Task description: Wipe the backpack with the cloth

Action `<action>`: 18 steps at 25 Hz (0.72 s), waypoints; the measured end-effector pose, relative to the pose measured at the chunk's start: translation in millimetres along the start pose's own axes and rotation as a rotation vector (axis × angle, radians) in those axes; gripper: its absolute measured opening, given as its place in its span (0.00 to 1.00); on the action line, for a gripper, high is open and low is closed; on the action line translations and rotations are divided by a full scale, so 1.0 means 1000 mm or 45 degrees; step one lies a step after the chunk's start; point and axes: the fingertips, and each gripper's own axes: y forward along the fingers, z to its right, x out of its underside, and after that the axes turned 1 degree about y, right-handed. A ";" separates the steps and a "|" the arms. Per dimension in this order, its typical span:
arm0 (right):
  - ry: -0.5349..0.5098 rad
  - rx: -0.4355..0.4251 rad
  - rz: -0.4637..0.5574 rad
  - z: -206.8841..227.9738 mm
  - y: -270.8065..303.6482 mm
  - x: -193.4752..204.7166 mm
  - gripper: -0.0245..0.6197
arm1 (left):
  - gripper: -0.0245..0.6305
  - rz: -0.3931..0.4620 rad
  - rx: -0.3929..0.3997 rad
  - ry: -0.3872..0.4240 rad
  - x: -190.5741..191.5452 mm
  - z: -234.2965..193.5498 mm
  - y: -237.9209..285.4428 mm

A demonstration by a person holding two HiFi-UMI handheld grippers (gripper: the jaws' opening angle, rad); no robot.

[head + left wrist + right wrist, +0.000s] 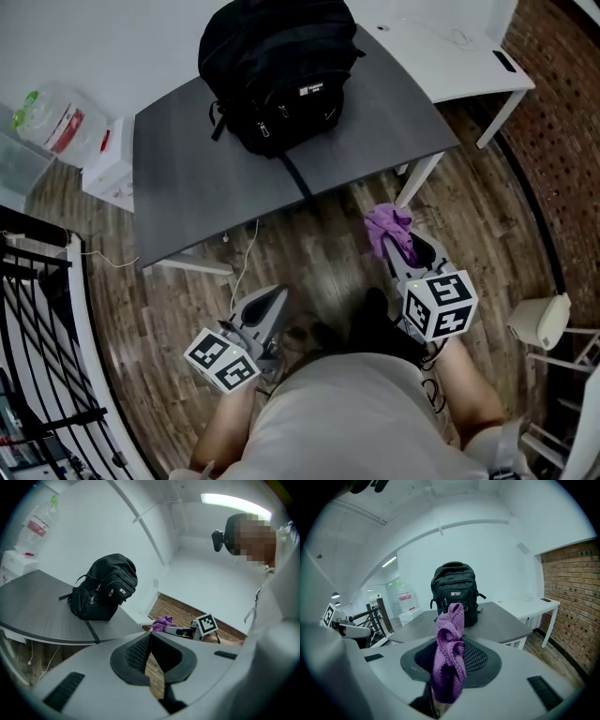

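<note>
Nearest on the left, the left gripper (277, 292) has its 2 jaws pressed together with nothing in them. On the right, the right gripper (403, 251) pinches a purple cloth (388, 225) that sticks out past its tip. Both hang over the wood floor (319, 258). Farther off, the black backpack (277, 66) stands on the far part of the grey table (187, 187), well apart from the cloth.

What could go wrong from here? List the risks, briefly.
1. The purple cloth is bunched in the jaws of the right gripper; it may wipe with little surface or slip out.
2. The backpack stands unsteadied on the table; the left gripper is shut, empty and away, so a push may slide it.
</note>
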 end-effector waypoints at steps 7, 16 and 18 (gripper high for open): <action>-0.063 -0.051 -0.015 0.051 -0.016 -0.015 0.22 | 0.04 0.037 -0.053 -0.004 -0.001 0.029 0.047; -0.085 -0.155 -0.054 0.113 -0.030 -0.017 0.21 | 0.04 0.088 -0.131 -0.062 0.021 0.072 0.113; -0.078 -0.181 -0.071 0.118 -0.030 -0.013 0.21 | 0.04 0.111 -0.151 -0.065 0.020 0.079 0.119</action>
